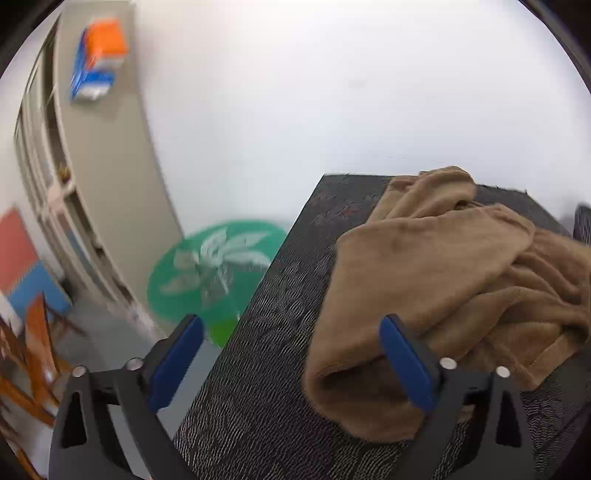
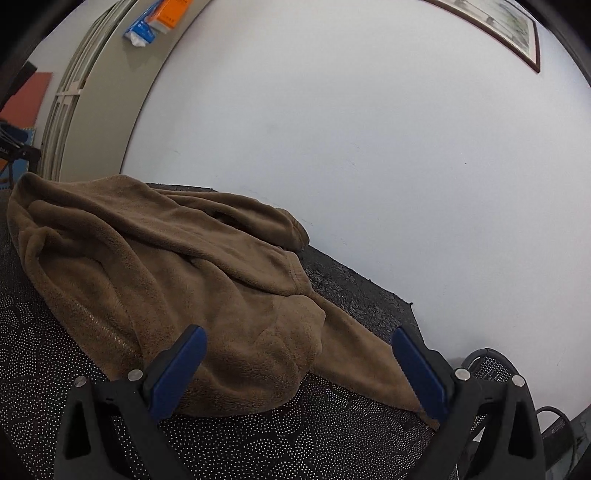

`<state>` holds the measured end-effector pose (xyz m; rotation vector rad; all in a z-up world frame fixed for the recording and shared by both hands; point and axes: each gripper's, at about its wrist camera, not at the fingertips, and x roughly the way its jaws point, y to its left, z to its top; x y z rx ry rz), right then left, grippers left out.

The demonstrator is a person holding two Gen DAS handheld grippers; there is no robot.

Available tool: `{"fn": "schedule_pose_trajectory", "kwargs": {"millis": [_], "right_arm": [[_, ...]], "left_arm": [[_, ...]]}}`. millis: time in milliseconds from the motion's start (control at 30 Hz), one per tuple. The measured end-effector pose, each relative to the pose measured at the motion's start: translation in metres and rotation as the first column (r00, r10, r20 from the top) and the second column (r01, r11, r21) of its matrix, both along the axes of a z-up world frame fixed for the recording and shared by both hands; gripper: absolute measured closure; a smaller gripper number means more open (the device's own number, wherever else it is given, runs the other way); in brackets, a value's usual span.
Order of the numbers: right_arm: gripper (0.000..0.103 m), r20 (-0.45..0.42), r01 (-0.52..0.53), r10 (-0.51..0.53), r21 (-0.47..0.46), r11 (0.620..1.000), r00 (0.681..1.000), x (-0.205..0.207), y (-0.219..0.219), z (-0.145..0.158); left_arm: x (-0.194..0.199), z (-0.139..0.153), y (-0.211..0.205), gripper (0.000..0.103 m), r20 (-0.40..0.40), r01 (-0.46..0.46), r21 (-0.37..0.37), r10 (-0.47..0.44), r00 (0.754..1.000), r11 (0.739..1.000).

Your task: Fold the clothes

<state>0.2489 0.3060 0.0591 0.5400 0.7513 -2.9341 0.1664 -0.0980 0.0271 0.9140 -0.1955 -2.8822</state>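
A brown fleece garment [image 1: 443,280] lies crumpled on a dark patterned table [image 1: 266,369]. In the left wrist view my left gripper [image 1: 291,332] stands open at the garment's left edge; its right finger [image 1: 406,365] rests over the fabric and its left finger [image 1: 177,358] hangs past the table's edge. In the right wrist view the same garment [image 2: 177,266] spreads across the table [image 2: 295,443], a sleeve trailing to the right. My right gripper [image 2: 295,343] is open, its blue-padded fingers straddling the garment's near bulge without closing on it.
A white wall stands behind the table. A green round mat with a leaf print [image 1: 214,269] lies on the floor to the left, beside a beige cabinet [image 1: 107,177]. A framed picture [image 2: 498,26] hangs at upper right. A dark chair back [image 2: 491,365] is at the table's right.
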Motion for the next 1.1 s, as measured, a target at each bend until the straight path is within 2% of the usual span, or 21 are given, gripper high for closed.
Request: {"fn": "schedule_pose_trajectory", "kwargs": {"millis": [100, 200, 333, 467, 600, 667, 700, 733, 833, 900, 933, 1000, 1033, 1100], "right_arm": [[0.001, -0.003, -0.002, 0.003, 0.011, 1.000, 1.000, 0.001, -0.003, 0.000], [0.001, -0.007, -0.001, 0.001, 0.012, 1.000, 1.000, 0.002, -0.005, 0.000], [0.001, -0.008, 0.002, -0.002, 0.011, 1.000, 1.000, 0.002, -0.006, 0.000], [0.001, -0.011, 0.008, -0.008, 0.007, 1.000, 1.000, 0.001, -0.007, 0.000], [0.001, -0.013, 0.017, -0.017, -0.007, 1.000, 1.000, 0.001, -0.004, 0.001], [0.001, -0.013, 0.022, -0.023, -0.018, 1.000, 1.000, 0.001, -0.001, 0.002], [0.001, -0.012, 0.026, -0.026, -0.024, 0.999, 1.000, 0.000, 0.000, 0.002], [0.001, -0.012, 0.030, -0.030, -0.031, 0.999, 0.999, 0.000, 0.001, 0.002], [0.001, -0.013, 0.035, -0.036, -0.046, 0.998, 0.999, 0.000, 0.004, 0.003], [0.001, -0.012, 0.036, -0.037, -0.050, 0.998, 0.999, 0.000, 0.004, 0.004], [0.001, -0.011, 0.036, -0.037, -0.050, 0.998, 0.999, -0.001, 0.004, 0.004], [0.001, -0.009, 0.036, -0.037, -0.049, 0.998, 0.999, -0.001, 0.004, 0.003], [0.001, -0.009, 0.036, -0.037, -0.048, 0.998, 0.999, -0.001, 0.004, 0.003], [0.001, -0.010, 0.037, -0.037, -0.041, 0.999, 0.999, -0.001, 0.002, 0.003]], "left_arm": [[-0.015, -0.006, 0.027, 0.002, 0.025, 0.069, -0.060, -0.068, 0.997, 0.996], [-0.032, -0.012, 0.057, 0.002, 0.070, 0.166, -0.093, -0.159, 0.985, 0.982], [-0.052, -0.010, 0.108, 0.002, 0.111, 0.348, -0.092, -0.337, 0.935, 0.933], [-0.087, -0.022, 0.156, 0.002, 0.202, 0.458, -0.114, -0.431, 0.879, 0.881], [-0.114, -0.041, 0.177, 0.002, 0.308, 0.497, -0.029, -0.466, 0.830, 0.867], [-0.125, -0.051, 0.179, 0.003, 0.347, 0.485, 0.022, -0.462, 0.816, 0.874], [-0.131, -0.056, 0.177, 0.009, 0.361, 0.472, 0.046, -0.456, 0.814, 0.880], [-0.135, -0.058, 0.171, 0.026, 0.368, 0.454, 0.076, -0.448, 0.815, 0.888], [-0.142, -0.056, 0.144, 0.059, 0.352, 0.387, 0.169, -0.422, 0.835, 0.907], [-0.143, -0.052, 0.122, 0.069, 0.325, 0.336, 0.247, -0.404, 0.855, 0.909], [-0.142, -0.048, 0.112, 0.075, 0.308, 0.306, 0.270, -0.384, 0.870, 0.913], [-0.136, -0.039, 0.092, 0.080, 0.263, 0.251, 0.300, -0.333, 0.906, 0.920], [-0.131, -0.033, 0.080, 0.088, 0.235, 0.223, 0.316, -0.304, 0.923, 0.922], [-0.117, -0.015, 0.053, 0.090, 0.165, 0.166, 0.348, -0.234, 0.958, 0.923]]}}
